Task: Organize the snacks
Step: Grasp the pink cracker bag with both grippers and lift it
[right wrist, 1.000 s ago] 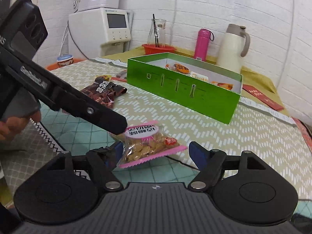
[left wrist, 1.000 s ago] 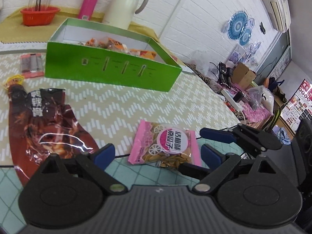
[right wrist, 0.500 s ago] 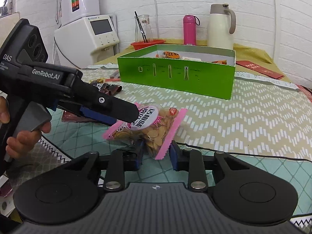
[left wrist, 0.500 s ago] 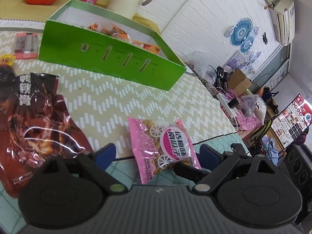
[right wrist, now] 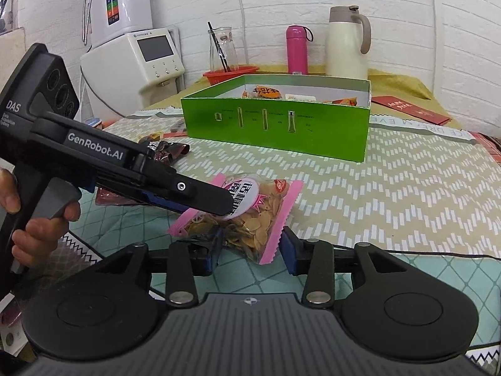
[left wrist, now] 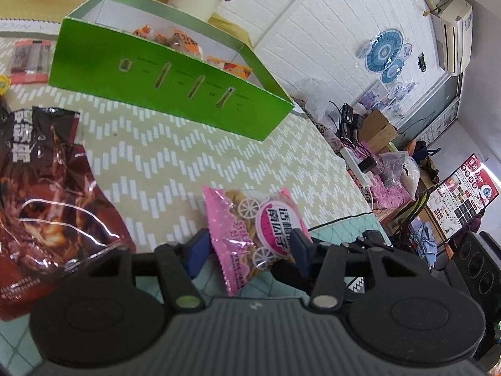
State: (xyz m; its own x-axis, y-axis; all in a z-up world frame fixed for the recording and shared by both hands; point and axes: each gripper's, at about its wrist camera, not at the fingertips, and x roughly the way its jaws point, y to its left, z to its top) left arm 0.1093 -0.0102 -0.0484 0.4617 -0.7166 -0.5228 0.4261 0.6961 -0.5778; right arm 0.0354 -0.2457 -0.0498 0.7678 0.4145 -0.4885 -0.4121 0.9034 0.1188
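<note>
A pink packet of melon seeds (left wrist: 254,231) is held off the table between both grippers. My left gripper (left wrist: 247,250) is shut on its sides, blue pads pressing the wrapper. In the right wrist view the packet (right wrist: 250,213) hangs in front of my right gripper (right wrist: 252,252), whose jaws stand a little apart on either side of its lower end; the right pad seems clear of the wrapper. The left gripper's body (right wrist: 125,169) reaches in from the left. The green box (left wrist: 162,84) holding several snack packets stands behind on the table.
A large dark red snack bag (left wrist: 47,194) lies left on the patterned cloth. A small red packet (left wrist: 28,59) lies left of the box. A cream jug (right wrist: 346,40), pink flask (right wrist: 297,48) and red basket (right wrist: 230,73) stand behind the box (right wrist: 278,125).
The left gripper closed on the pink packet. The right gripper, shut on it half a second ago, has opened its jaws. The packet is lifted and tilted.
</note>
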